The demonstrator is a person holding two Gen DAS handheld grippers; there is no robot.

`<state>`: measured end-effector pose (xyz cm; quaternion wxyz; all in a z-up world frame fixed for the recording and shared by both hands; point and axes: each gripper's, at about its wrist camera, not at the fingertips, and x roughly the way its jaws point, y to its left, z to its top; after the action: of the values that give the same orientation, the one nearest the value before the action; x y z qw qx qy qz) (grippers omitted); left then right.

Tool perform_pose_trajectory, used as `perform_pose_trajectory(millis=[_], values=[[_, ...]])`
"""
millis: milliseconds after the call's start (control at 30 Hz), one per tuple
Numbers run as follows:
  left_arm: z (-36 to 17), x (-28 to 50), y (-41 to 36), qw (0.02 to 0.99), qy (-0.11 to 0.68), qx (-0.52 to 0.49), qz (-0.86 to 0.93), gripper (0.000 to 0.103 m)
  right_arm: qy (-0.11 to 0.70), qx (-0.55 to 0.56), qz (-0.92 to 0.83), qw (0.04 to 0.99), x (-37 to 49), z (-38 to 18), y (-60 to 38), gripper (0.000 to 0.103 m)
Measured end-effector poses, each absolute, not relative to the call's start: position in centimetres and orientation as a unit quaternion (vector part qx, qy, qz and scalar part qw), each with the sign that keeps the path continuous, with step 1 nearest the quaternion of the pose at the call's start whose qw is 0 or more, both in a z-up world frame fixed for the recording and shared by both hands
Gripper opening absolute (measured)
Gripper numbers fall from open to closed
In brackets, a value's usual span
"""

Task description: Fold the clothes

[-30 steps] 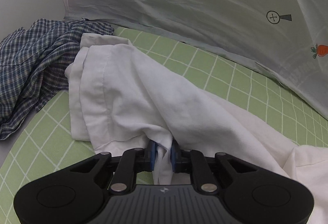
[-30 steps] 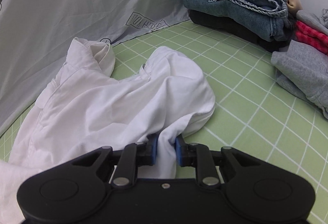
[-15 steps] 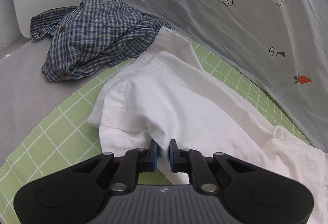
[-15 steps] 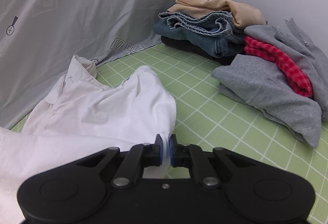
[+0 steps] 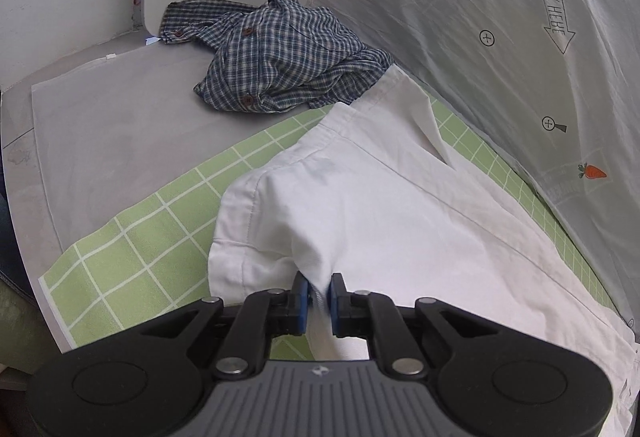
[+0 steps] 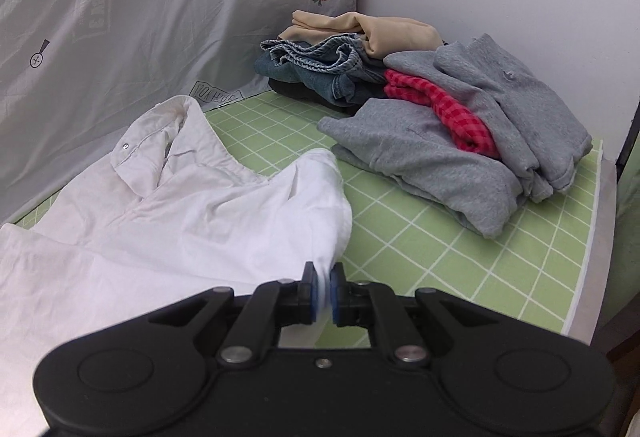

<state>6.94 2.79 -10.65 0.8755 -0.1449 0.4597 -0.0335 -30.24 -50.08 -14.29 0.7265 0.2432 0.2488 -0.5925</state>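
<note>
A white shirt (image 5: 360,205) lies stretched across the green checked mat (image 5: 132,257). My left gripper (image 5: 319,291) is shut on a pinch of its cloth near one end, lifted a little off the mat. In the right wrist view the same white shirt (image 6: 180,213) shows its collar at the back left. My right gripper (image 6: 323,291) is shut on a thin fold at the other end, with the cloth drawn taut toward it.
A crumpled blue plaid shirt (image 5: 280,57) lies on the grey sheet (image 5: 112,125) beyond the mat. At the back right sit a stack of folded jeans and a beige garment (image 6: 340,53) and a grey sweatshirt pile (image 6: 460,141) with a red checked piece. A grey printed backdrop (image 6: 160,17) lines the far edge.
Both grippers pulled apart and rose, stretching the bunched white shirt flatter. The right jaws closed tighter on the cloth. The plaid shirt and clothes piles came fuller into view.
</note>
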Motion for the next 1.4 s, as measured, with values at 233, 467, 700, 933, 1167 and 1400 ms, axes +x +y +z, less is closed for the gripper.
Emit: perform_pose_trajectory(millis=[233,467,700,933,1167,1400], values=[[-10.4,5.0,3.3,0.879,0.454,-0.142,-0.029,0.011,0.230,0.234,-0.598,0.732,-32.5,-12.9,-48.5,0.006],[-11.6,2.1,4.7,0.877,0.466,-0.120,-0.016,0.011,0.256,0.229,-0.592,0.729,-35.0,-14.3,-46.8,0.006],[-12.1,-0.9,6.4,0.877,0.471,-0.091,0.005,0.011,0.283,0.223,-0.579,0.731,-36.9,-14.9,-45.3,0.006],[-14.6,-1.7,7.3,0.863,0.502,-0.037,0.042,0.016,0.331,0.206,-0.560,0.731,-37.1,-16.7,-43.9,0.007],[-13.7,-2.5,6.6,0.868,0.495,0.003,0.046,0.028,0.342,0.227,-0.551,0.727,-37.6,-17.2,-44.5,0.022],[-11.8,-3.3,1.5,0.879,0.476,0.003,0.013,0.035,0.298,0.239,-0.558,0.737,-39.4,-16.1,-47.9,0.056]])
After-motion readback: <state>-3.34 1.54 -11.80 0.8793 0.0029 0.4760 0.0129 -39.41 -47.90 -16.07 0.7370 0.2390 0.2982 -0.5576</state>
